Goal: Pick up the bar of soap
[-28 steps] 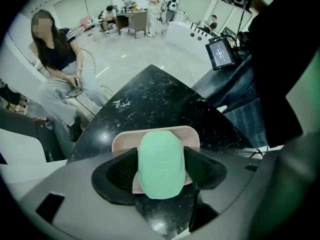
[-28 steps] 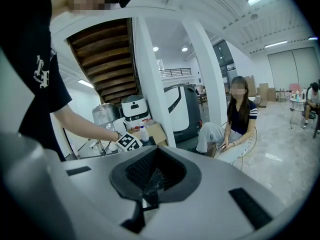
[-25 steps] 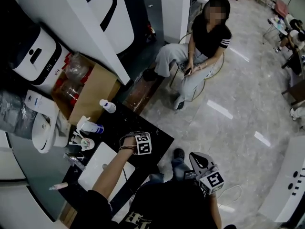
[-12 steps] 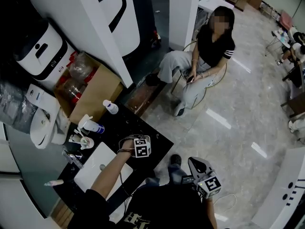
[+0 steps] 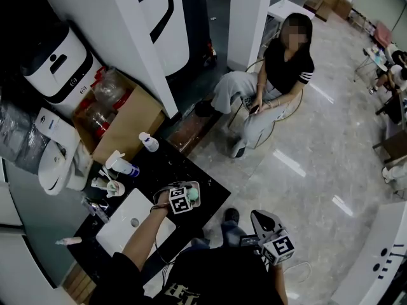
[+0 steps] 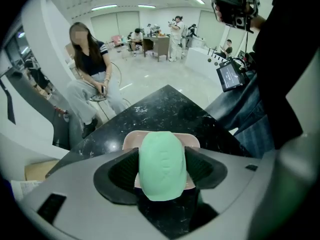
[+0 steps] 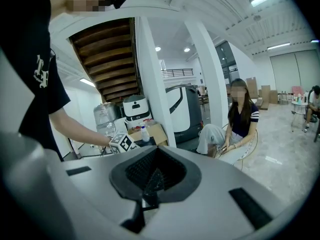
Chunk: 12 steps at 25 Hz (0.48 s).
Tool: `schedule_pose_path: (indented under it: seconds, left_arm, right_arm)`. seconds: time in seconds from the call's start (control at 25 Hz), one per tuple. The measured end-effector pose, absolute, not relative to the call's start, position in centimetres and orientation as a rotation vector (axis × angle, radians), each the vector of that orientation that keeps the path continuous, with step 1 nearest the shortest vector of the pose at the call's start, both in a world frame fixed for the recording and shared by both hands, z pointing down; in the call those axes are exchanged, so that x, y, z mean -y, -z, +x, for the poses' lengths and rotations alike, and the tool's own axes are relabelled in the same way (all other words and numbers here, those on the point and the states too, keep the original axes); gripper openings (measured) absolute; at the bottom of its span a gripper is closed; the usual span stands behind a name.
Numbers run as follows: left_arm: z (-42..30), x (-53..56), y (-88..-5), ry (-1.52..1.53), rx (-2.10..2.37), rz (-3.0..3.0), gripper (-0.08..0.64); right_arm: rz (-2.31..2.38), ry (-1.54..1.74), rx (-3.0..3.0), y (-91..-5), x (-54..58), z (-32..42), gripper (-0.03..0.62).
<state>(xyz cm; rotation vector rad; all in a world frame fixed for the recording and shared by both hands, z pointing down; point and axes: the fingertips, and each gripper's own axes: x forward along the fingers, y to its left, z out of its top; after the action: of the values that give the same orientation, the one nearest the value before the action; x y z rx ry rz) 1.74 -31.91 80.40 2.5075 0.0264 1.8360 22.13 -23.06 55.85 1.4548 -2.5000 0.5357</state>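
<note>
A pale green bar of soap [image 6: 161,166] sits between the two black pads of my left gripper [image 6: 161,156], which press its sides. Just beyond and under it is a pink soap dish [image 6: 131,138] on the black stone counter [image 6: 165,109]. In the head view the left gripper [image 5: 188,198] is over the counter's right part, with the green soap [image 5: 193,197] showing beside its marker cube. My right gripper [image 5: 268,223] hangs in the air off the counter, lower right. Its jaws [image 7: 152,181] are shut and hold nothing.
A white sink basin [image 5: 130,224] lies left of the soap dish. Bottles [image 5: 147,142] and a cup of small items [image 5: 109,186] stand at the counter's far side, by a cardboard box [image 5: 127,116]. A person sits on a chair [image 5: 273,75] beyond the counter's corner.
My left gripper has moved down and a little left over the counter and now has the green soap between its jaws. The right gripper has stayed nearly still.
</note>
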Motion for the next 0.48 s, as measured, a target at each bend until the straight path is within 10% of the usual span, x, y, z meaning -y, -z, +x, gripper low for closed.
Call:
schedule_pose_path:
  seconds: [0.48]
  left_arm:
    - [1.6,32.5,-74.0,-1.267,0.424,2.663,0.290]
  right_arm:
    - [1.395,-0.499,2.523,-55.8,23.3,20.7,0.008]
